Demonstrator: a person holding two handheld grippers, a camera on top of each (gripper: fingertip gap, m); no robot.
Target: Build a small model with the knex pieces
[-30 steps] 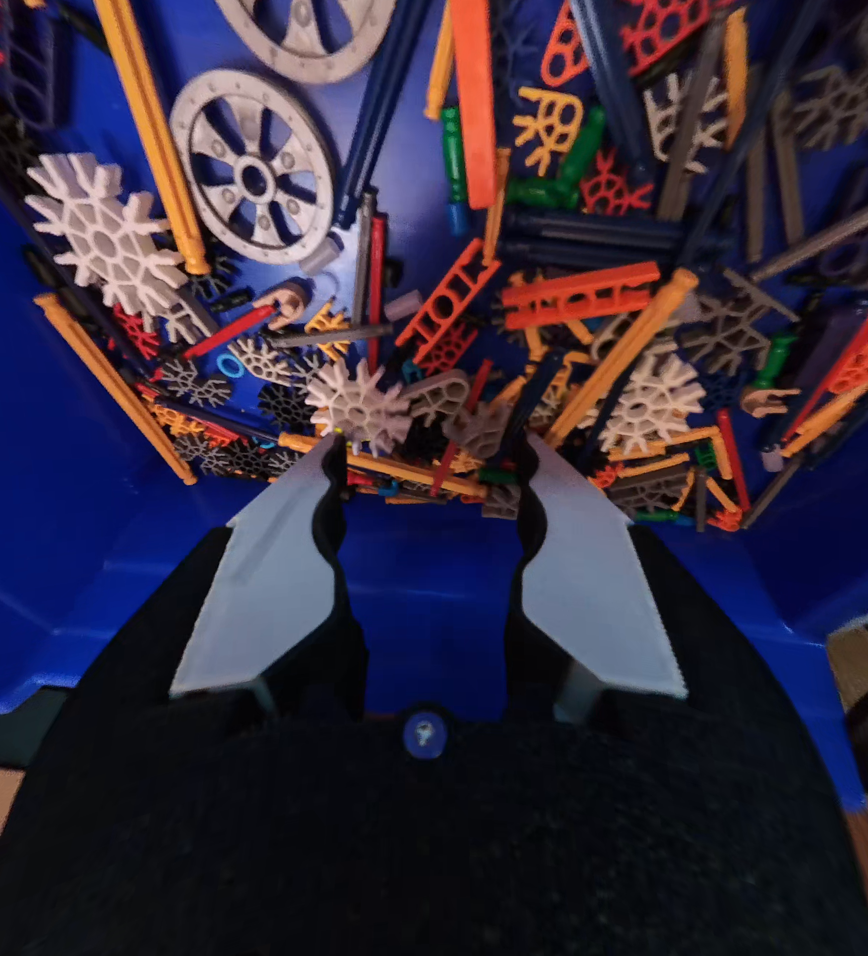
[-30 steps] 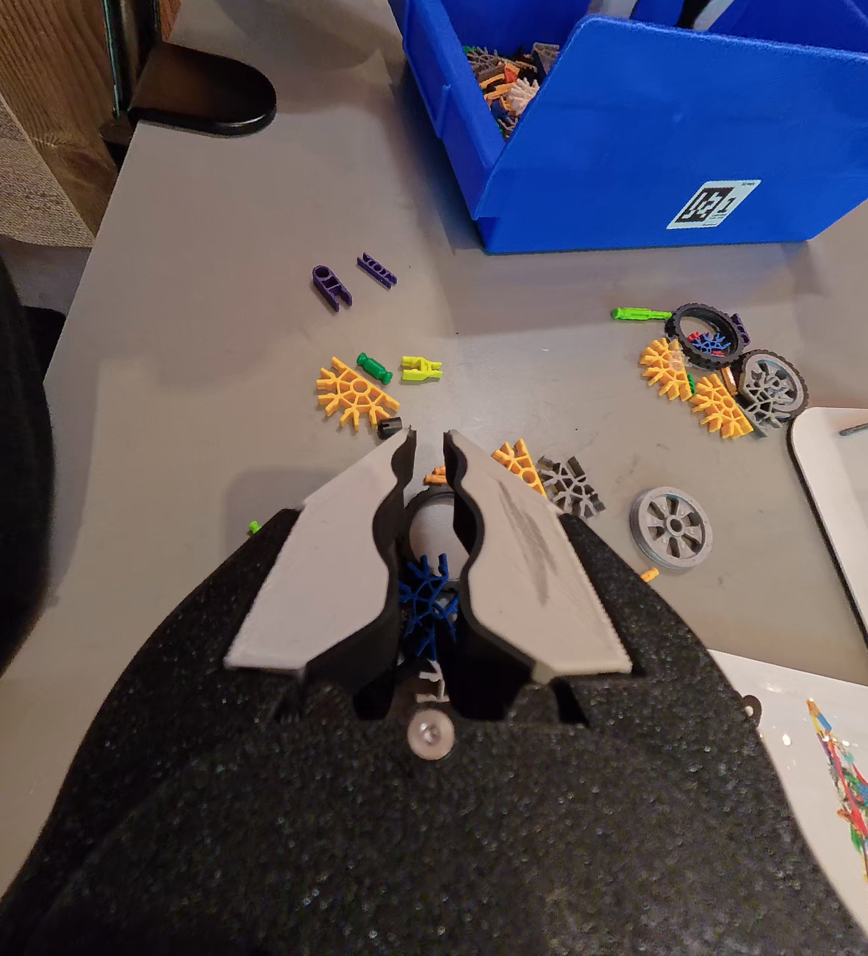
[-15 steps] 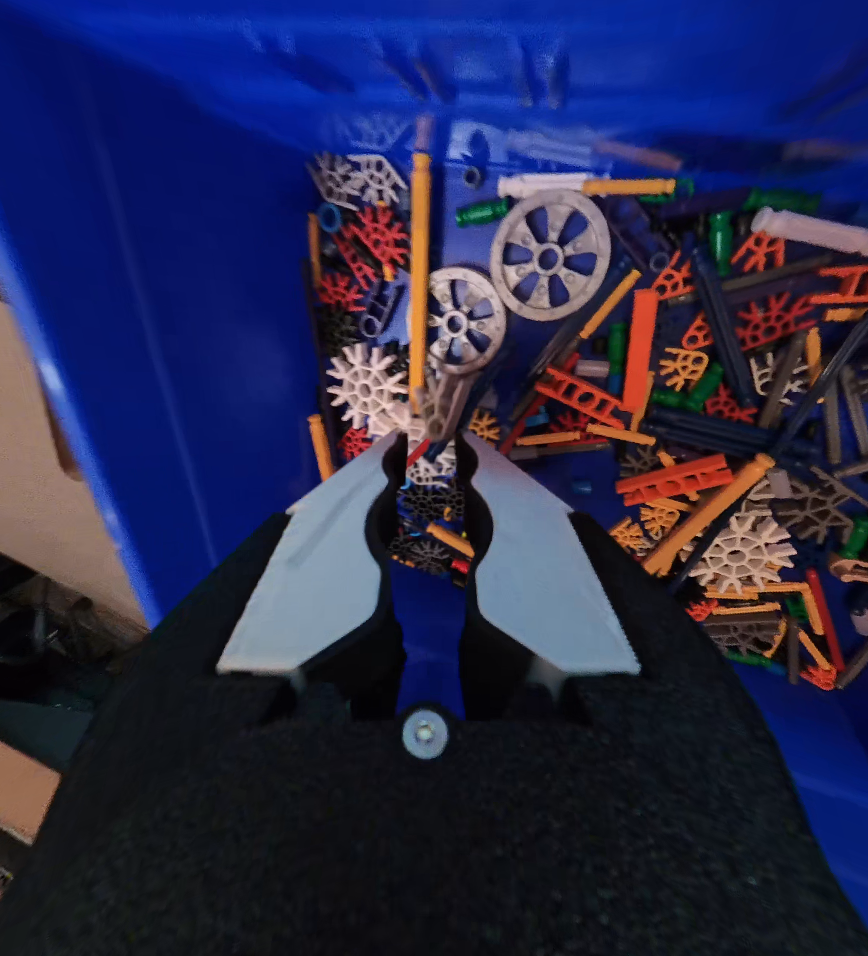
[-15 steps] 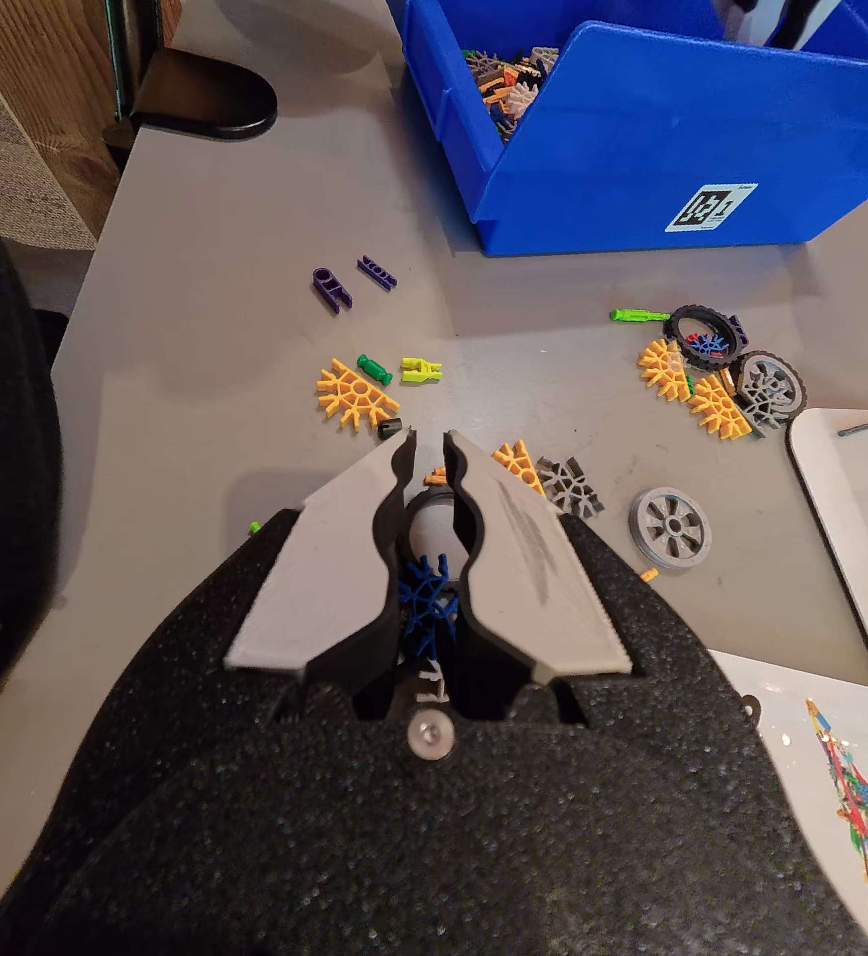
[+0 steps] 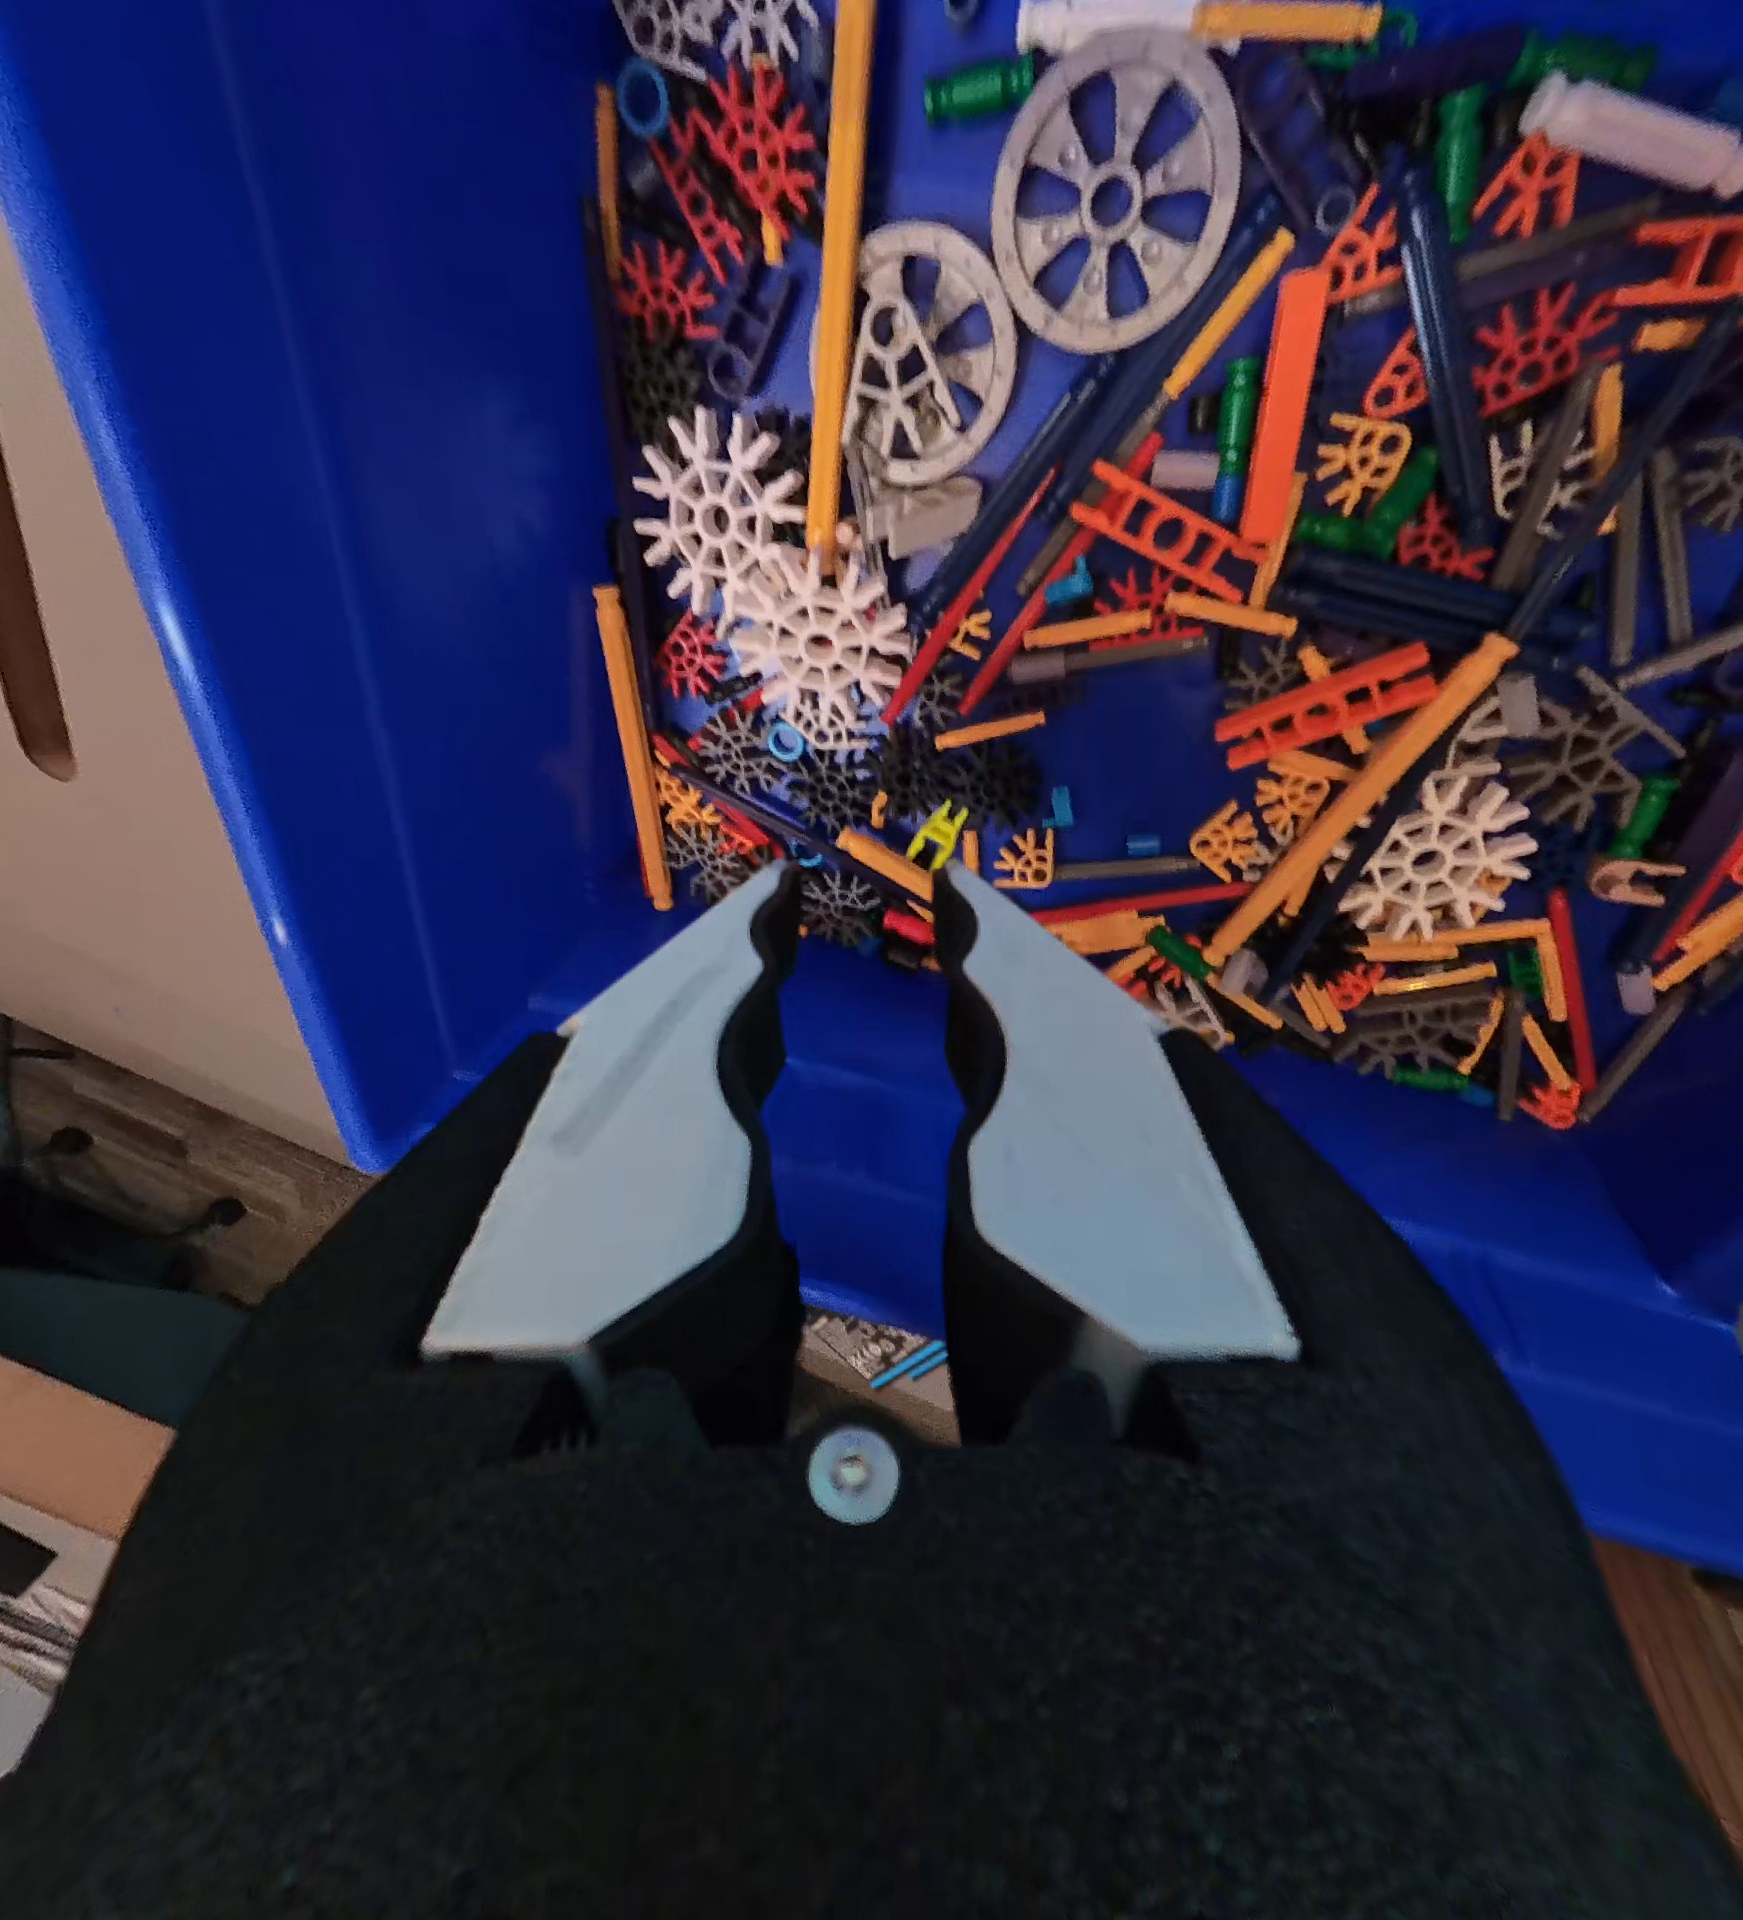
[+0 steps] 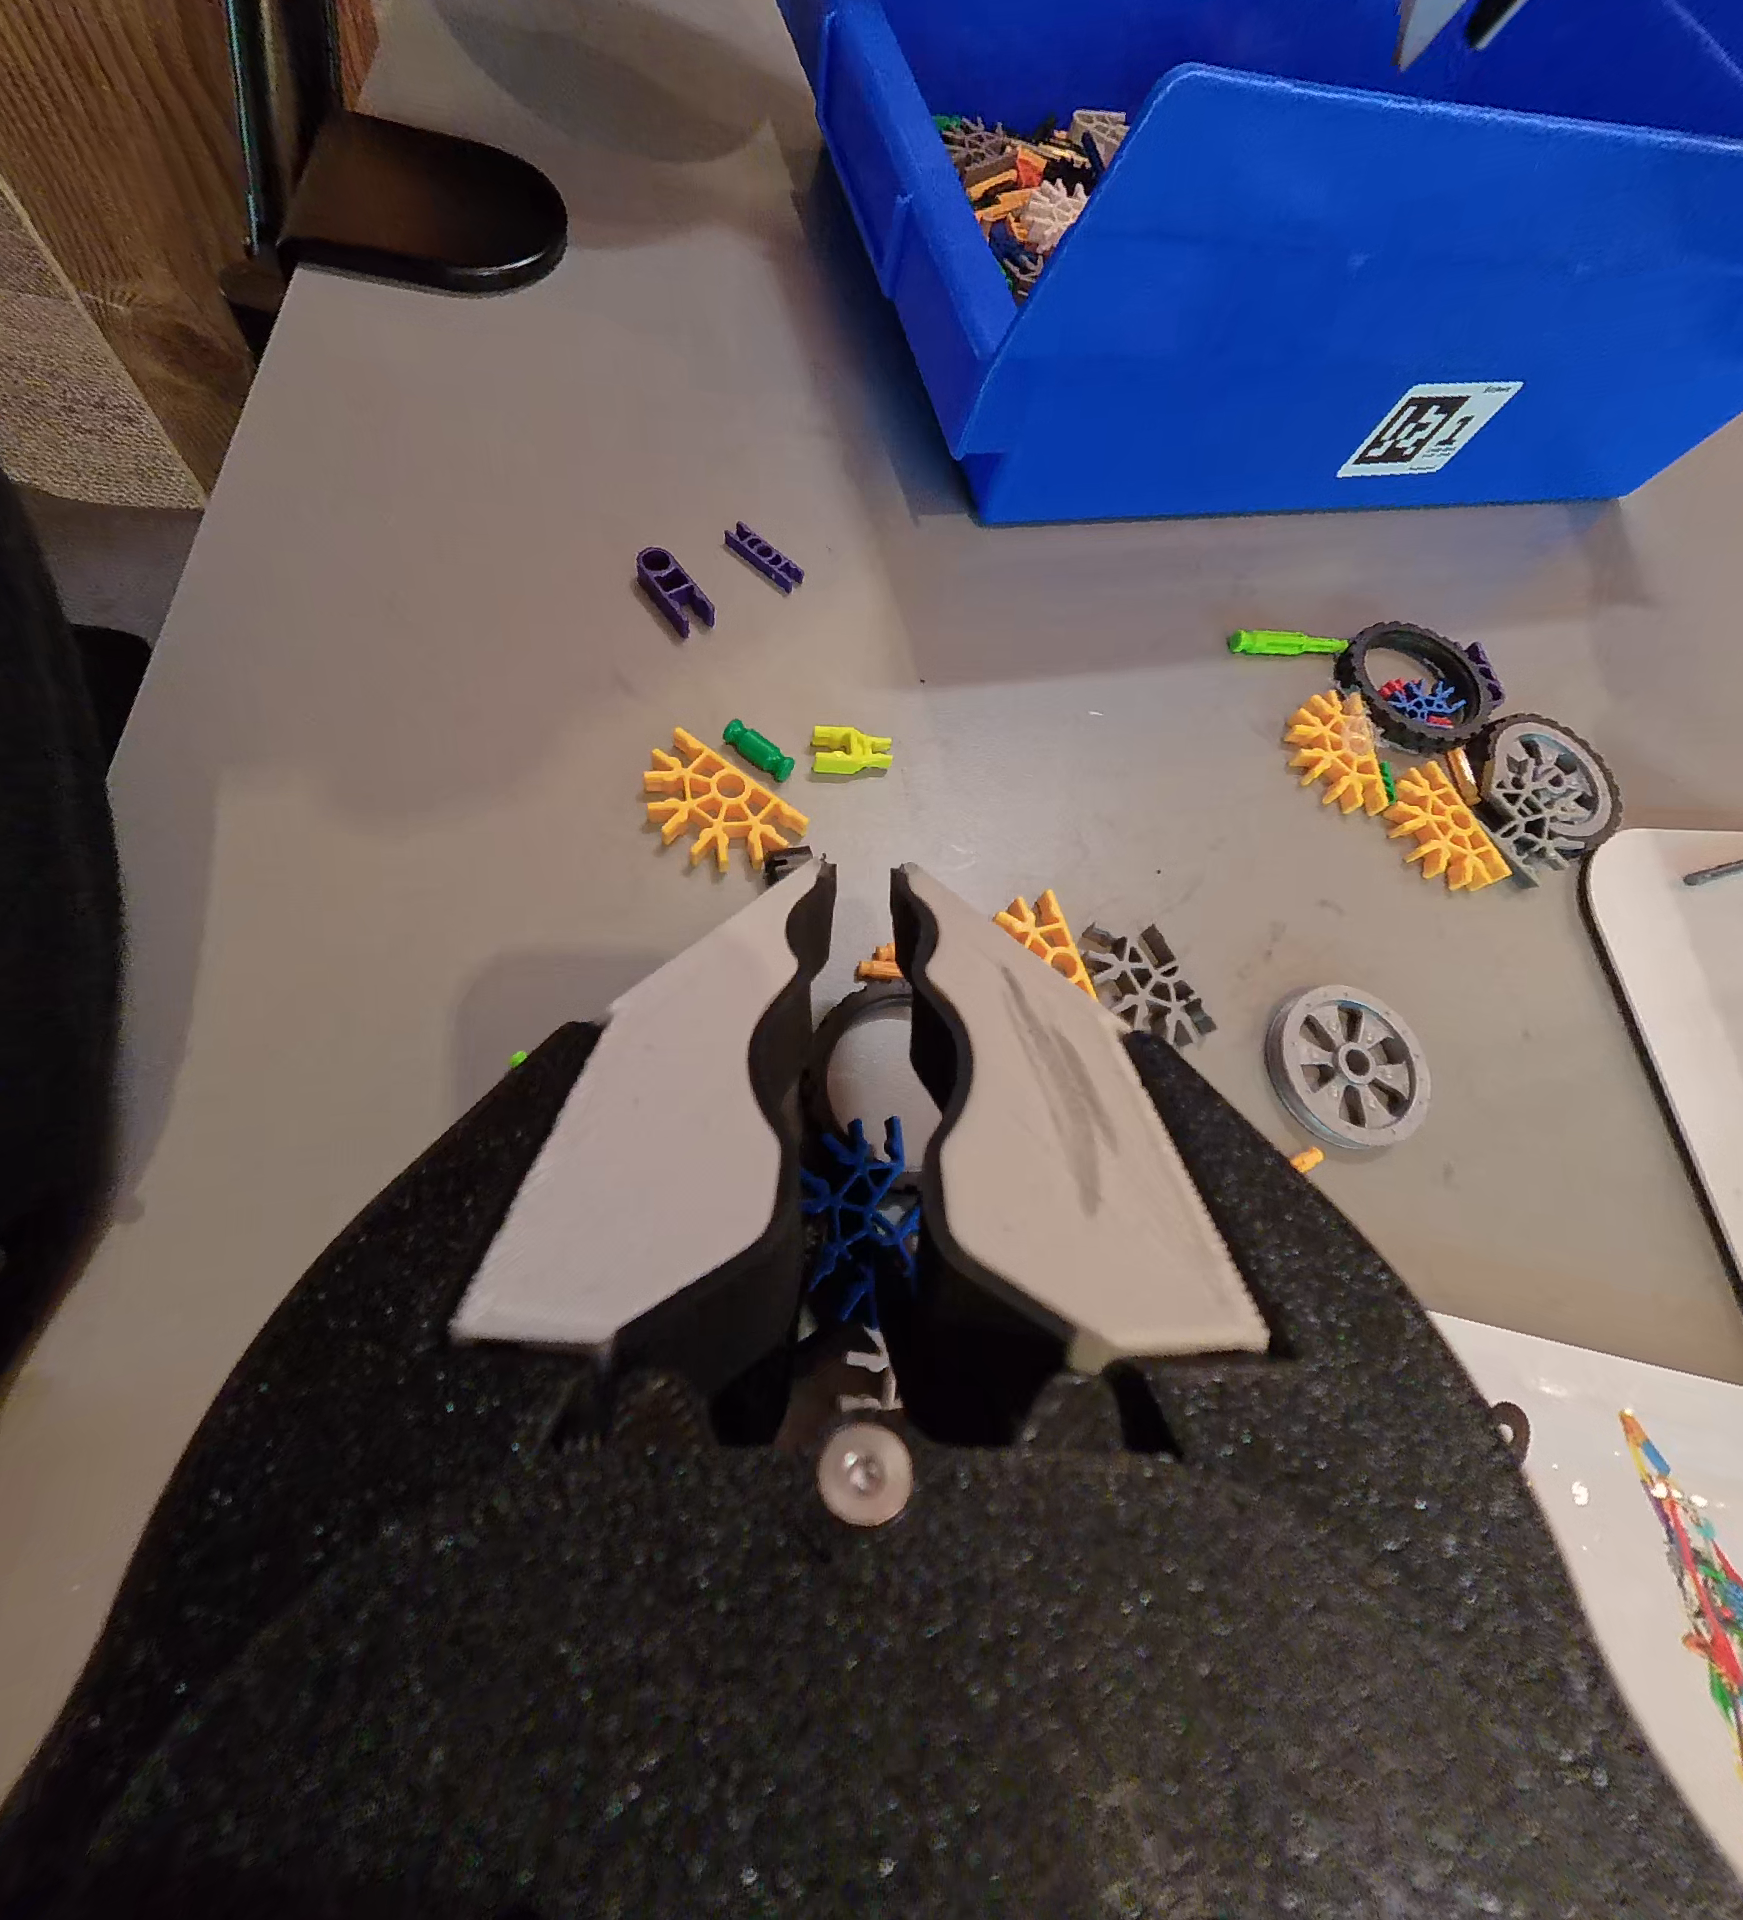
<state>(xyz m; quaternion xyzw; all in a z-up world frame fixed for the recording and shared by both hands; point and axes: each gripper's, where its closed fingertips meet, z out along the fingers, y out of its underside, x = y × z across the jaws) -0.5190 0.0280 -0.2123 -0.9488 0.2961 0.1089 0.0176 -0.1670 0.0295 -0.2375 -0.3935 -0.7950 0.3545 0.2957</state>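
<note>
My left gripper (image 5: pixel 865 883) is open and empty, hovering over the near-left corner of a blue bin (image 5: pixel 379 520). The bin holds a pile of construction-toy rods, snowflake connectors and grey wheels (image 5: pixel 1116 197). Nearest the tips are a black snowflake connector (image 5: pixel 839 902) and a small yellow clip (image 5: pixel 940 833). My right gripper (image 6: pixel 862 878) is low over the grey table (image 6: pixel 431 623). It is shut on a blue snowflake connector (image 6: pixel 862 1195), with a black tyre ring (image 6: pixel 851 1013) just ahead of the connector, between the fingers.
The blue bin (image 6: pixel 1262 312) stands at the table's back right. Loose on the table are a yellow fan connector (image 6: pixel 721 810), purple pieces (image 6: pixel 675 592), a grey wheel (image 6: pixel 1350 1065) and a cluster of tyres (image 6: pixel 1418 686). White trays (image 6: pixel 1740 1039) lie at the right. The table edge runs down the left. The gap from one gripper's tips to the other's is roughly 35 cm.
My left gripper has lifted out of the pile and drawn back toward the bin's near-left corner. Its jaws went from wide to narrow, then slightly wider. The right gripper has not moved.
</note>
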